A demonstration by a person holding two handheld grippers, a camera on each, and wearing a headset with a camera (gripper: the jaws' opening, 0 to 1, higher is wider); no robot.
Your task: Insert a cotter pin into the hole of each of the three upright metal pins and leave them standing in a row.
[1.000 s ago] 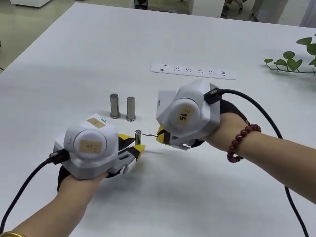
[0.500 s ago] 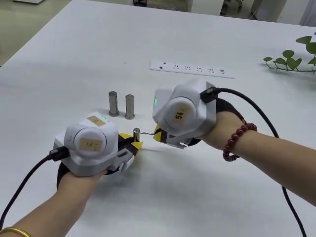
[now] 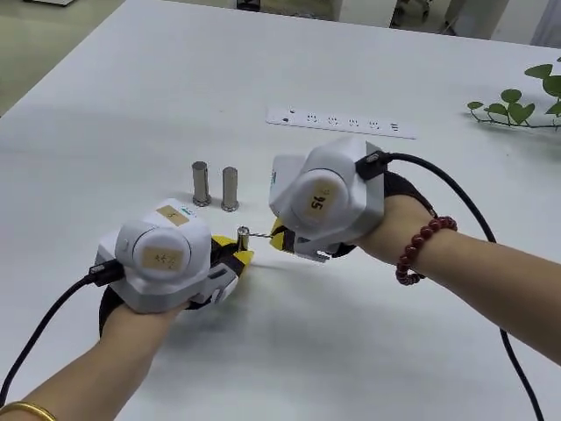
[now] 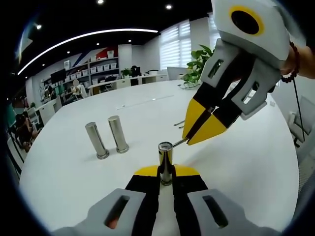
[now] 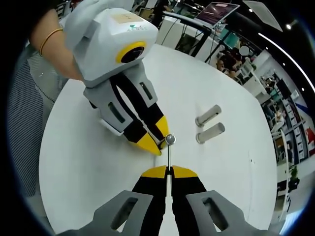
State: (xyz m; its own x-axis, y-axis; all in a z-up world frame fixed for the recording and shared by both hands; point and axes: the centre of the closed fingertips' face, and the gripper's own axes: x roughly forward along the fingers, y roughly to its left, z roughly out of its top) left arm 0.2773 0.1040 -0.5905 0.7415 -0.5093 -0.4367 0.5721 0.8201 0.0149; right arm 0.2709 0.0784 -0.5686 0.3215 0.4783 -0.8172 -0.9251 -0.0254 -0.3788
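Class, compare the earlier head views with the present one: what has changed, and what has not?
The right claw has edged its cotter pin slightly closer to the metal pin gripped by the left claw. Both grips and the two standing pins are unchanged.

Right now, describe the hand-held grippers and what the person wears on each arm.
The left hand-held gripper and right hand-held gripper each have a rounded white housing with a round tan label, grey linkages and black jaws tipped yellow. A black cable runs from each. The right wrist wears a dark red bead bracelet, the left a gold bangle.
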